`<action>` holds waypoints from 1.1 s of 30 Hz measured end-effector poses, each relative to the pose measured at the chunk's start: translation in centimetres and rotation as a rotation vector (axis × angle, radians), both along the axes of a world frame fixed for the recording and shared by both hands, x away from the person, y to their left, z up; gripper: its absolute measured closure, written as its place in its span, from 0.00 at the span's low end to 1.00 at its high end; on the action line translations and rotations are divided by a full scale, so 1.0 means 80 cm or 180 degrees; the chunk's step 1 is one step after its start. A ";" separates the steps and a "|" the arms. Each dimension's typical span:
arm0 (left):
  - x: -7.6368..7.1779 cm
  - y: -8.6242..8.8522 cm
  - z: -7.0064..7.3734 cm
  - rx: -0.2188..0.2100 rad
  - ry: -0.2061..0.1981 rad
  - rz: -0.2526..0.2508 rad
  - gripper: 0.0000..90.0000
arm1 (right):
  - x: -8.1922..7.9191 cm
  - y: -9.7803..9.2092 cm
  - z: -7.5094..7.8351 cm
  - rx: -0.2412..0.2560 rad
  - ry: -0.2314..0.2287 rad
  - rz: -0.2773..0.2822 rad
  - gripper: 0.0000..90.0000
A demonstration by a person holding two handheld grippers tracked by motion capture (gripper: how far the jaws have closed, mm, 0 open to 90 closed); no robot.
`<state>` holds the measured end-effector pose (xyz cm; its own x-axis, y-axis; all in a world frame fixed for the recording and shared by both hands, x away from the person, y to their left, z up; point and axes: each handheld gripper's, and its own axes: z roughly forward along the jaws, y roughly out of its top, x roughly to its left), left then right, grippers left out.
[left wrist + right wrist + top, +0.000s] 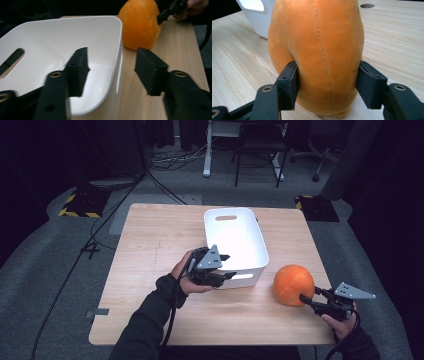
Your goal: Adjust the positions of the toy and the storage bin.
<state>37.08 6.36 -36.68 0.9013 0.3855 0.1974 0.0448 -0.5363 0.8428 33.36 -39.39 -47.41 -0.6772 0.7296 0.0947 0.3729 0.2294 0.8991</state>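
My right gripper [306, 299] has its fingers clamped around the near-right side of the orange plush ball [293, 284], which sits on the wooden table [150, 255] just right of the white bin [235, 240]. From above, my left gripper [227, 266] hovers at the bin's near-left corner, fingers spread apart.

In the left gripper view, my open jaws straddle the bin's [75, 37] rim, one inside and one outside over bare table [175, 50]; the ball [140, 25] lies beyond, with the right gripper [162, 16] at its side.

In the right gripper view, both pads [289, 82] press the ball's [319, 50] lower flanks; the bin [262, 17] stands behind at left.
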 end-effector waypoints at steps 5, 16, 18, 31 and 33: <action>-0.026 0.021 -0.027 -0.0161 -0.0091 0.0482 0.21 | -0.002 0.004 0.003 -0.0058 -0.0033 0.0006 0.40; 0.004 0.014 -0.128 -0.0162 0.0834 0.0899 0.18 | 0.001 0.005 0.002 -0.0038 -0.0061 0.0038 0.35; 0.010 0.010 -0.136 -0.0131 0.0882 0.0843 0.18 | 0.002 0.004 0.002 -0.0041 -0.0061 0.0034 0.34; 0.026 0.007 -0.147 0.0059 0.0768 0.1018 0.20 | -0.007 0.012 0.014 -0.0139 -0.0207 -0.0065 0.23; 0.027 0.012 -0.147 0.0025 0.0797 0.1025 0.19 | -0.007 0.013 0.016 -0.0178 -0.0233 -0.0076 0.23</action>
